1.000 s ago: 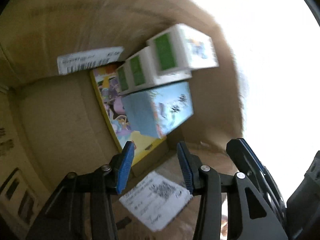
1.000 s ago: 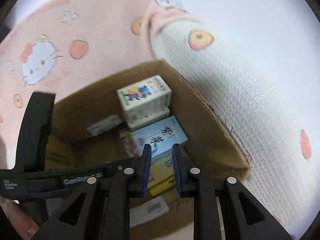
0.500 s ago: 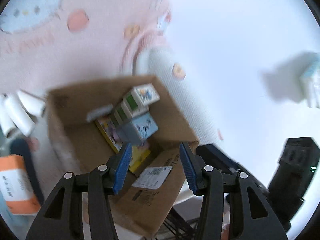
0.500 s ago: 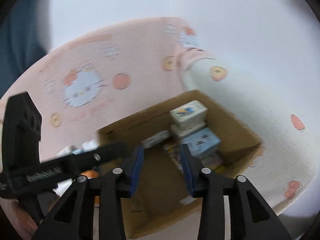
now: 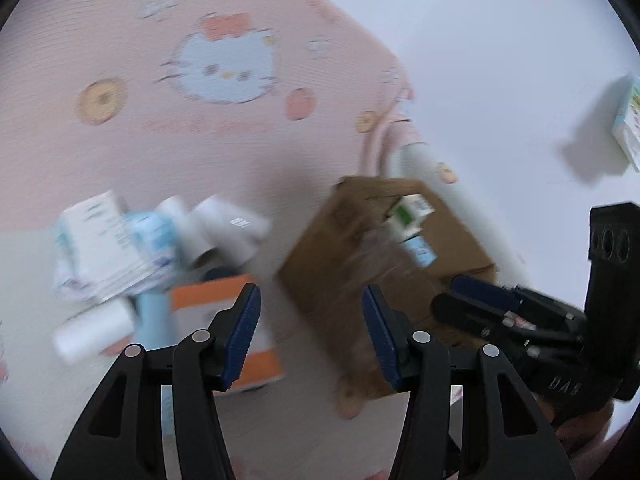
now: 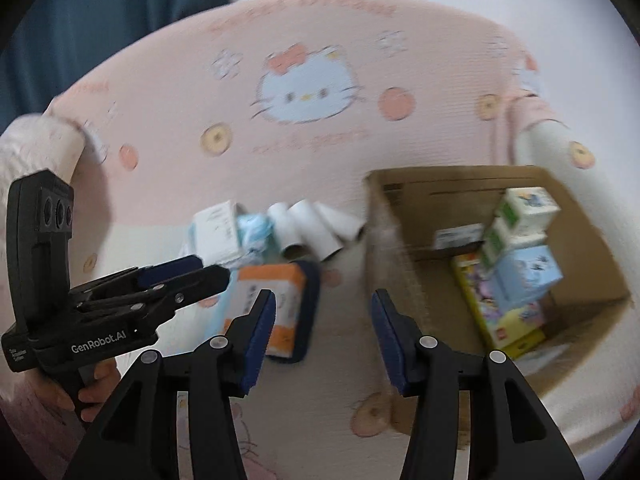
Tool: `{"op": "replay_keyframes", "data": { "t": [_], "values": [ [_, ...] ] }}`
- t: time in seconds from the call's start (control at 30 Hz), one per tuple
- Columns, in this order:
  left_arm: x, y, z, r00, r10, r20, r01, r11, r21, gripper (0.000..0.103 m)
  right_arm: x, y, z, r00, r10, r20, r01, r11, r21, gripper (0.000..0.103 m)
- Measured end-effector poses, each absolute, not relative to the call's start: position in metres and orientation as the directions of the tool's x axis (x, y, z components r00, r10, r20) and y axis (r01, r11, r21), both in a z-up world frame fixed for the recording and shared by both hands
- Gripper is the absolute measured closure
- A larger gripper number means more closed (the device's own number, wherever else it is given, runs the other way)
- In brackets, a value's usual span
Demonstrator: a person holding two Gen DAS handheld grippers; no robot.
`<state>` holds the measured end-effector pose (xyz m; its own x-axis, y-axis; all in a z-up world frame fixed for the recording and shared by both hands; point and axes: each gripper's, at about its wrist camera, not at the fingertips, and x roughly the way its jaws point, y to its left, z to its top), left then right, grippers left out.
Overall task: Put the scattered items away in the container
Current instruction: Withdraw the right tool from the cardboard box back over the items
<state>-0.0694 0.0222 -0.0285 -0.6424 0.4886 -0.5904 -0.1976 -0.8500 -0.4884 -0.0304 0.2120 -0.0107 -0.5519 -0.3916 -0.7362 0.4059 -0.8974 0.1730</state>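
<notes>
The cardboard box (image 6: 400,264) stands on the pink cartoon-cat blanket (image 6: 304,140), holding two white-green boxes (image 6: 528,204), a blue box (image 6: 524,276) and a flat yellow box (image 6: 480,300). To its left lies a loose pile: an orange-white box (image 6: 268,300), white rolls (image 6: 316,228), a white box (image 6: 216,232) and a blue packet (image 6: 256,236). My right gripper (image 6: 323,336) hovers between pile and box, jaws opening, nothing between them. My left gripper (image 5: 312,336) hangs over the orange-white box (image 5: 212,304) and the cardboard box (image 5: 340,248), jaws also opening and empty.
The orange-white box rests on a dark blue flat case (image 6: 310,308). A small box (image 5: 630,120) lies far right on the white surface. Each gripper shows in the other's view: left gripper (image 6: 208,270), right gripper (image 5: 452,296). A hand (image 6: 92,388) grips the left handle.
Both grippers drew back out of the cardboard box and swung left toward the loose pile. The right jaws went from nearly shut to wide; the left jaws widened a little.
</notes>
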Motion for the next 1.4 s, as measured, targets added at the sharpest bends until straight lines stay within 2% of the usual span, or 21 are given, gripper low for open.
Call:
{"op": "replay_keyframes", "data": {
  "t": [0.17, 0.47, 0.9, 1.1, 1.4],
  "values": [
    [-0.053, -0.009, -0.062, -0.622, 0.447, -0.644, -0.128, -0.868, -0.479, 0.046, -0.031, 0.197, -0.033, -0.487, -0.443, -0.753, 0.419, -0.874, 0.244, 0.05],
    [-0.042, -0.037, -0.099, -0.612, 0.36, -0.704, -0.033, -0.901, -0.432, 0.046, -0.035, 0.165, -0.072, -0.363, -0.528, -0.768, 0.433, -0.825, 0.362, 0.05],
    [-0.034, -0.083, -0.118, -0.617, 0.286, -0.733, 0.116, -0.889, -0.444, 0.046, -0.064, 0.094, -0.086, -0.288, -0.553, -0.782, 0.531, -0.772, 0.35, 0.05],
    [-0.031, -0.102, -0.127, -0.63, 0.276, -0.726, 0.17, -0.863, -0.475, 0.046, -0.074, 0.054, -0.095, -0.257, -0.555, -0.792, 0.631, -0.717, 0.297, 0.05],
    [-0.055, -0.116, -0.148, -0.617, 0.277, -0.737, 0.198, -0.852, -0.485, 0.05, -0.097, 0.02, -0.122, -0.186, -0.493, -0.85, 0.671, -0.696, 0.256, 0.05]
  ]
}}
